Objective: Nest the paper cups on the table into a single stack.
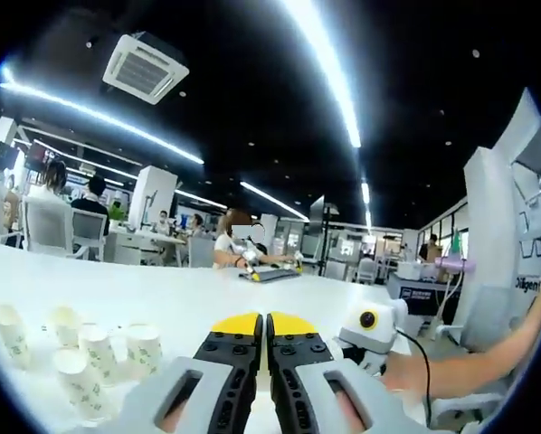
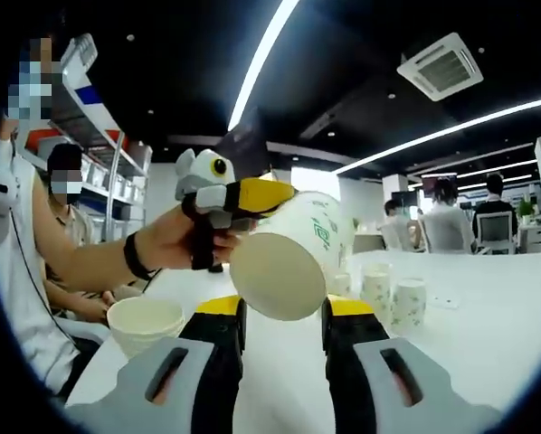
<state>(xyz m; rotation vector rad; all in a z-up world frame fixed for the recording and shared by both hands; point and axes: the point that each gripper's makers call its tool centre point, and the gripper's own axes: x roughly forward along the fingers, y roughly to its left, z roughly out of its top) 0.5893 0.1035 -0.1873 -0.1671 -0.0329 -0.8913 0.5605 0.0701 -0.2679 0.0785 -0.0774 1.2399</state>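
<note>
Right gripper (image 2: 284,312) grasps one paper cup (image 2: 289,258); left gripper (image 1: 263,324) clenched (five cups (image 1: 80,357) on table (image 1: 162,289)).

Bare bench (image 1: 162,289) lies ahead of the left tongs (image 1: 263,322); loose cups (image 1: 80,357) crowd its near left edge, blocking passage there.

Paper cup (image 2: 293,258) clamped sideways between right claw (image 2: 284,312) jaws, left claw (image 2: 252,194) raised behind it, open cup (image 2: 146,324) on white tabletop (image 2: 488,316)

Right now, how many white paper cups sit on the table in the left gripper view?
5, clustered lower left: far-left cup, back cup, middle cup, right cup, nearest cup. More may be hidden.
</note>
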